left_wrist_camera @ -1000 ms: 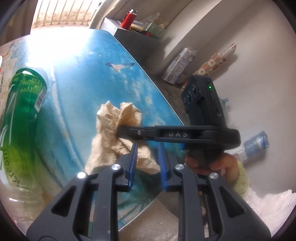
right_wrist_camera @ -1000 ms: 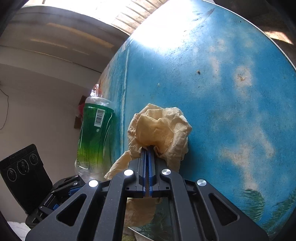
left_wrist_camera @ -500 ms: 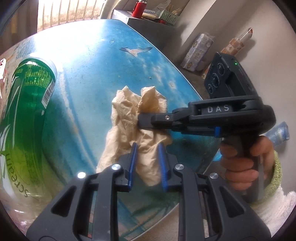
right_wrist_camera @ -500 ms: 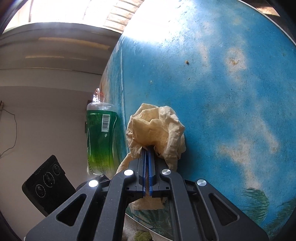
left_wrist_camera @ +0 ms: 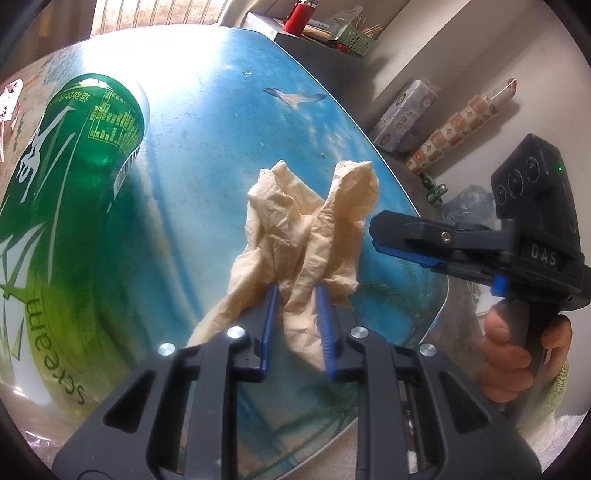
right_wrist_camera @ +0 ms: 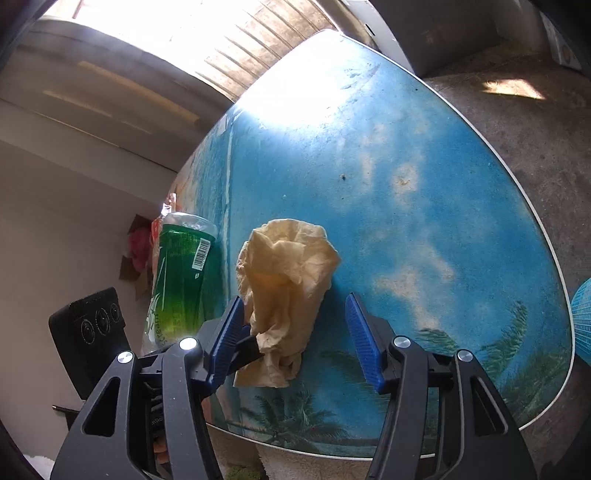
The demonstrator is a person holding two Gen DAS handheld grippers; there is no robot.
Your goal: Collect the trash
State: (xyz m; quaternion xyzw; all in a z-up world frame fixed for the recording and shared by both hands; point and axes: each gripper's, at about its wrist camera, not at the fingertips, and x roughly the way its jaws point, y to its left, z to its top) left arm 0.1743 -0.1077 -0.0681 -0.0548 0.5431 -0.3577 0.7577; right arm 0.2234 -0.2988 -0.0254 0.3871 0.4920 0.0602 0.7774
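Left tongs (left_wrist_camera: 295,317): narrowly parted, the two blue pads pressed against the lower folds of the crumpled tissue (left_wrist_camera: 306,236), which was pinched between them; in the right wrist view one of their dark tips showed against the tissue's lower left side.
Right tongs (right_wrist_camera: 295,332): jaws had just been opening and stood wide apart, with the tissue lying between them but not pressed by either pad; in the left wrist view they sat off to the right of the tissue, clear of it.
Hand (left_wrist_camera: 517,362): wrapped around the dark grip of the right tongs, a pale green sleeve at the wrist.
Tissue: beige, wrinkled, bunched into two raised peaks, on the blue desk (left_wrist_camera: 207,147) near its front edge, its lower part gathered in the left tongs.
Bottle (left_wrist_camera: 74,206): green plastic with a barcode label, lying just left of the tissue on the desk; whether the two touched could not be told.
Desk: rounded top printed with sky, clouds, a seagull and palm trees, bright glare across its far side.
Floor (right_wrist_camera: 524,122): grey and rough, beyond the desk's right edge.
Background: a red flask (left_wrist_camera: 297,16) and a small green basket (left_wrist_camera: 358,37) on a dark cabinet, and a wrapped pack (left_wrist_camera: 406,110) against the wall.
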